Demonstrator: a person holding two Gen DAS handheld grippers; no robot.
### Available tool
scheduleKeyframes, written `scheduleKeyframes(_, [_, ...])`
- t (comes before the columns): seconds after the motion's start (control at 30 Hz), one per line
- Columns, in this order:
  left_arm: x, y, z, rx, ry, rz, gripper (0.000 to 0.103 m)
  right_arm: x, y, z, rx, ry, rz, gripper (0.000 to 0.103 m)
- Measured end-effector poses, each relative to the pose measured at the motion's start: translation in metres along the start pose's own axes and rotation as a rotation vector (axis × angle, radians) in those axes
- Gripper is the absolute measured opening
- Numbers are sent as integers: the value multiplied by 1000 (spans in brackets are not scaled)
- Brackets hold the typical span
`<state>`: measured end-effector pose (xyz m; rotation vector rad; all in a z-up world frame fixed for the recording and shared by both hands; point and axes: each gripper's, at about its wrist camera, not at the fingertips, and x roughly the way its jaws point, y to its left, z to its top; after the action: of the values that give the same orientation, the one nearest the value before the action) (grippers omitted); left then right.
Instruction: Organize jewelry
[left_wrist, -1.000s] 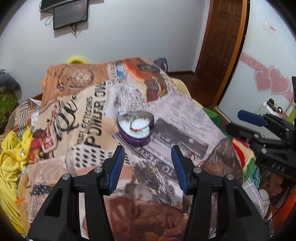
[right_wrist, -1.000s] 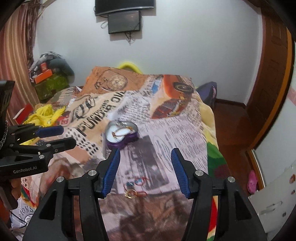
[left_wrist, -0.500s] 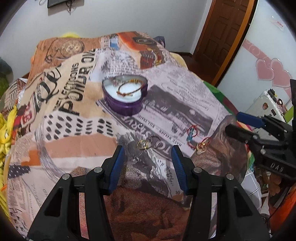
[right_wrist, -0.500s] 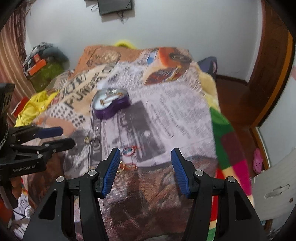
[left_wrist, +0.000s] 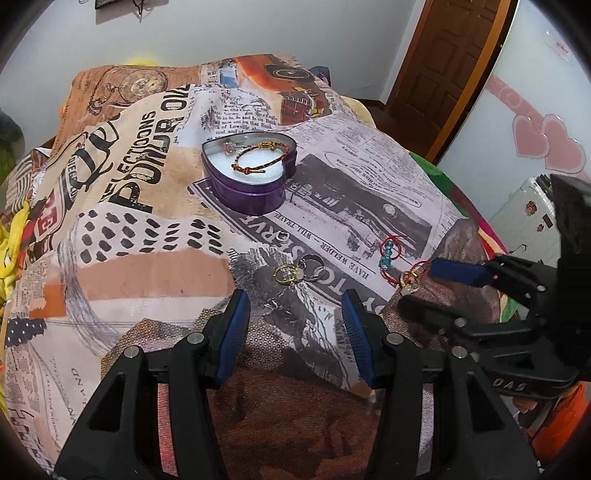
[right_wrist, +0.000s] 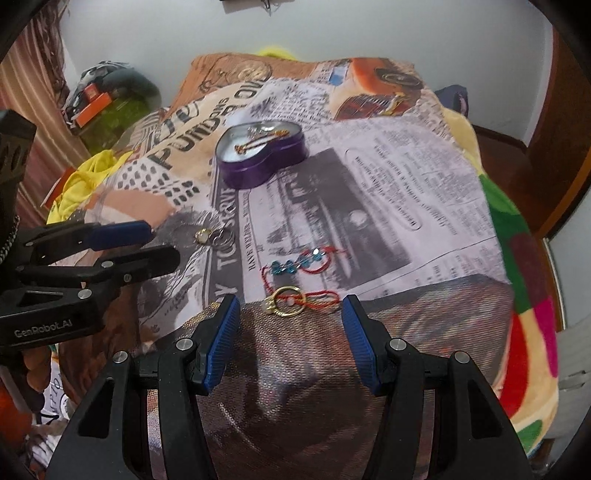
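Now both grippers, the left gripper (left_wrist: 293, 321) and right gripper (right_wrist: 290, 325), hang over a bed (left_wrist: 110, 229) with jaws apart and empty. Rings (left_wrist: 297, 272) and a red string bracelet (right_wrist: 303, 264) lie loose just ahead, well short of the purple heart tin (left_wrist: 249, 184). Picking up seems next, needing a careful pinch.

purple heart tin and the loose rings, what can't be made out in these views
- Purple heart-shaped tin, left wrist view: the silvery piece beside the beaded bracelet is too small to identify.
- Gold ring with red cord, right wrist view: motion blur hides detail.
- Small silver ring, left wrist view: too small to identify.
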<state>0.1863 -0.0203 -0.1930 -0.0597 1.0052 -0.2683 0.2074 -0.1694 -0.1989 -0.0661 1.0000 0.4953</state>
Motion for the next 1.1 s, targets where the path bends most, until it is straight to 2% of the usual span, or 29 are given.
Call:
scheduleKeyframes(0.1, [2, -2, -1, 10, 4, -6, 51, 4, 0, 0, 5, 1, 9, 42])
scheduleKeyframes(0.17, [3, -2, -1, 13, 6, -4, 51, 5, -2, 1, 8, -1, 11, 29])
scheduleKeyframes(0.23, [4, -1, -2, 9, 8, -6, 51, 5, -2, 2, 7, -2, 7, 22])
scheduleKeyframes(0.67, [9, -1, 0, 18, 5, -2, 51, -17, -3, 11, 6, -76, -28, 22])
scheduleKeyframes(0.73, [12, -1, 2, 20, 4, 3, 47, -23, -7, 15, 14, -97, -35, 22])
scheduleKeyframes(0.9, [23, 3, 8, 13, 14, 13, 27, -31, -14, 22, 27, -133, -49, 22])
scheduleKeyframes(1.1, [30, 8, 12, -15, 18, -9, 22, -30, -19, 25, 36, -142, -53, 22])
